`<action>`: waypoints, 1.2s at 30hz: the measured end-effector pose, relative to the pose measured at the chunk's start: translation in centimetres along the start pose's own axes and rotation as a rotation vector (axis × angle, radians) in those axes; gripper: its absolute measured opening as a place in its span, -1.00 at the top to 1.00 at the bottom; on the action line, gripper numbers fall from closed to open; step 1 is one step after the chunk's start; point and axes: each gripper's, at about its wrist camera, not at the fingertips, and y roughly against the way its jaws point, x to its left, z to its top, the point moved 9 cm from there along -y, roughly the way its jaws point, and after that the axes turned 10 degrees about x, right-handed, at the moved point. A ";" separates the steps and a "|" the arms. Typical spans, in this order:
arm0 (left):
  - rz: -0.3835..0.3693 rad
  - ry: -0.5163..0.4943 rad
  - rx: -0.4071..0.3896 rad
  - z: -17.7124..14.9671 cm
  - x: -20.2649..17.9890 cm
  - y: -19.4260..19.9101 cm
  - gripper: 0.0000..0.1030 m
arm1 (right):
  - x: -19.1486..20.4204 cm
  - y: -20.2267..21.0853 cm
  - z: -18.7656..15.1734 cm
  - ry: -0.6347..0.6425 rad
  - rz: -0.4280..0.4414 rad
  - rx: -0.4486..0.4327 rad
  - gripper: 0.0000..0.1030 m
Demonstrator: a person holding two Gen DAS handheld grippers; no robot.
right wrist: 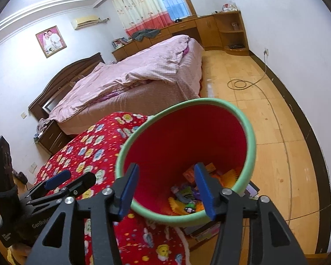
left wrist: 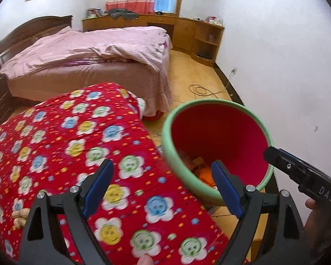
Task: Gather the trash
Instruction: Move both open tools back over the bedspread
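The bin (right wrist: 249,132) sits low in the middle of the right view, beside the red blanket (right wrist: 94,152); the trash (right wrist: 187,198) inside looks light and crinkly; pinch an edge gently; right gripper (right wrist: 167,190) fingers are spread, holding nothing; left gripper (left wrist: 163,190) fingers too.

A bin (right wrist: 250,132) stands on the floor (right wrist: 275,154) just beside the right edge of a quilt-covered surface (left wrist: 77,143), with wrappers (right wrist: 187,201) lying in its bottom. Behind both stands a bed (right wrist: 143,77), and behind the bed a cabinet (right wrist: 209,26) runs along the window wall. A cable (right wrist: 240,84) lies coiled on the floor right of the bed.
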 end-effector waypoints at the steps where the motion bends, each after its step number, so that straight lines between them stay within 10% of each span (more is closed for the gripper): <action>1: 0.006 0.008 -0.001 -0.2 0.4 0.4 -0.72 | 0.4 0.1 -0.1 0.004 0.003 0.000 -0.12; 36: 0.285 0.328 -0.111 -10.9 16.6 13.6 -0.72 | 18.2 3.2 -9.3 0.314 0.131 0.020 -0.84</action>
